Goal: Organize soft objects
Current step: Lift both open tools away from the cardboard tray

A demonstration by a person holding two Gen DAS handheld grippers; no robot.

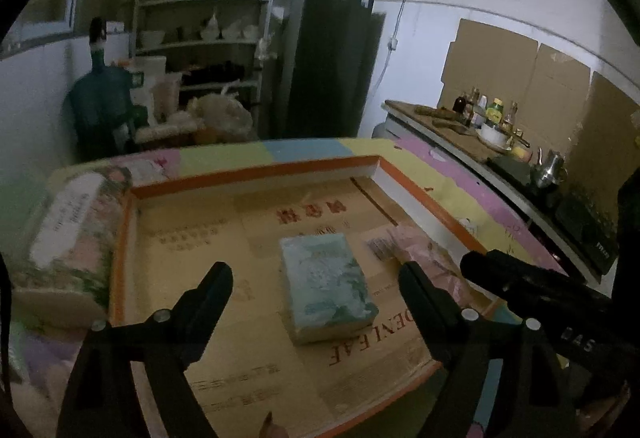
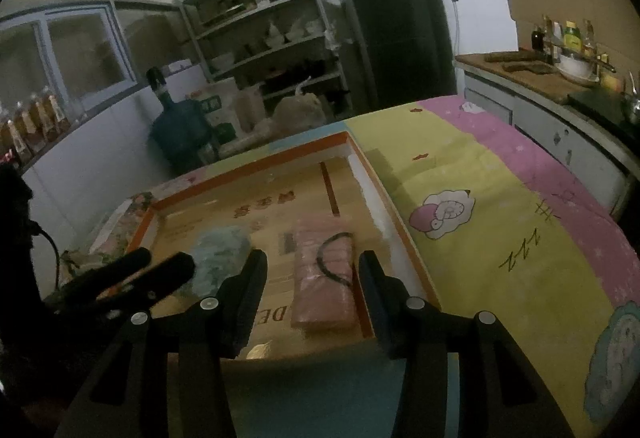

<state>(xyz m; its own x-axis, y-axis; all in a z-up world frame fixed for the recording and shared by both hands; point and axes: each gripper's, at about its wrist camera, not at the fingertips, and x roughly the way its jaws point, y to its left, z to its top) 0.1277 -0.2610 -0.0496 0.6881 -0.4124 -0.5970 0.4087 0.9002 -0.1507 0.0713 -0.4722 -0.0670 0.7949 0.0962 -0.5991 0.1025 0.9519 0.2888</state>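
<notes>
A blue-green soft pack [image 1: 326,290] lies flat in the cardboard-lined tray with an orange rim [image 1: 256,174]. My left gripper [image 1: 314,272] hovers over it, jaws wide open, pads clear of the pack. A pink soft pack [image 2: 322,278] with a black loop on it lies beside it, to the right. My right gripper [image 2: 312,258] stands open around the pink pack's near end, with a gap on both sides. The blue-green pack [image 2: 220,250] is partly hidden behind the left gripper's fingers [image 2: 132,270]. The pink pack [image 1: 420,250] is half covered by the right gripper's finger [image 1: 520,282].
A floral soft pack [image 1: 72,234] lies outside the tray's left rim. The table wears a pastel cartoon cloth [image 2: 500,206]. To the right runs a counter with bottles and a kettle [image 1: 548,166]. Behind the table stand shelves [image 1: 208,38], a dark fridge [image 1: 332,58] and a water jug [image 1: 100,106].
</notes>
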